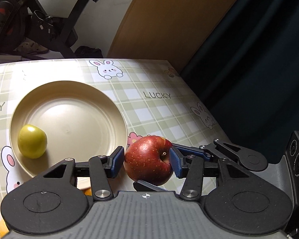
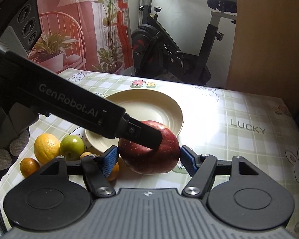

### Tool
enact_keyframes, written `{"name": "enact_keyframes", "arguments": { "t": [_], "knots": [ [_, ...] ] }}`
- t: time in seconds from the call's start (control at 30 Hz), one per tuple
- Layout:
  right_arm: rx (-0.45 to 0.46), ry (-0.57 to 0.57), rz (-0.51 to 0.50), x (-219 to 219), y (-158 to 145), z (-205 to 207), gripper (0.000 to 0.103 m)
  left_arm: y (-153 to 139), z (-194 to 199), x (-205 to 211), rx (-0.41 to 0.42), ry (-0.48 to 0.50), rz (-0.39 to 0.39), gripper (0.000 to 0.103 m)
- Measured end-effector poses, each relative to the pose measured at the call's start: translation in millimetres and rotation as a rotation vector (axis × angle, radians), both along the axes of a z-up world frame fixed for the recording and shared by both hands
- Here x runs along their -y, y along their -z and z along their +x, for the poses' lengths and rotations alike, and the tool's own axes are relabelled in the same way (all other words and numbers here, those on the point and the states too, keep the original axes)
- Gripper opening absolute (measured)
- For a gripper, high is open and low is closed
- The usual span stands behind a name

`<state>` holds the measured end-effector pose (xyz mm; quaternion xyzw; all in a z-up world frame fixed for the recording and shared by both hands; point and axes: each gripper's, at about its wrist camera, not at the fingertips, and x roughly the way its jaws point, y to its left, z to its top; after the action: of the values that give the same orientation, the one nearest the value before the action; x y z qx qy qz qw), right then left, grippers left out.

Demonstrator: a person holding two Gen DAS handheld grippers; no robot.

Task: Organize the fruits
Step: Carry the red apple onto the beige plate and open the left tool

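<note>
A large red apple [image 1: 148, 160] sits between the blue pads of my left gripper [image 1: 146, 162], which is shut on it just right of the cream plate [image 1: 73, 107]. A small green fruit [image 1: 32, 141] lies at the plate's left side. In the right wrist view the apple [image 2: 159, 159] is in front of the plate [image 2: 149, 103], and one of the left gripper's fingers [image 2: 147, 137] lies across its top. My right gripper [image 2: 149, 159] straddles the apple, open, with its pads close to both sides. One of its fingers [image 1: 147, 186] passes under the apple.
Loose fruit lies left of the apple: a yellow citrus [image 2: 46, 145], a green apple [image 2: 71, 147] and a small orange [image 2: 29, 166]. A gloved hand [image 2: 2, 155] holds the left gripper. The table edge [image 1: 209, 107] drops off at the right. An exercise bike [image 2: 169, 45] stands behind.
</note>
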<state>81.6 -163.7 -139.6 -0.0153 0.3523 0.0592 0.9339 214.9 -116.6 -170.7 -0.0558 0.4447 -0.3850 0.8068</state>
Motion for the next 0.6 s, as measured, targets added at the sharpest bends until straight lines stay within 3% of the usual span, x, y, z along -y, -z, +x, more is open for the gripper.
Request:
{"name": "enact_keyframes", "arguments": {
  "t": [0.37, 0.6],
  "knots": [
    [0.001, -0.097, -0.070, -8, 28, 55, 0.070, 18, 50, -10, -0.045, -0.135, 0.021, 0.054],
    [-0.019, -0.070, -0.056, 0, 43, 64, 0.070, 34, 60, -8, -0.068, -0.168, 0.009, 0.053]
  ]
}}
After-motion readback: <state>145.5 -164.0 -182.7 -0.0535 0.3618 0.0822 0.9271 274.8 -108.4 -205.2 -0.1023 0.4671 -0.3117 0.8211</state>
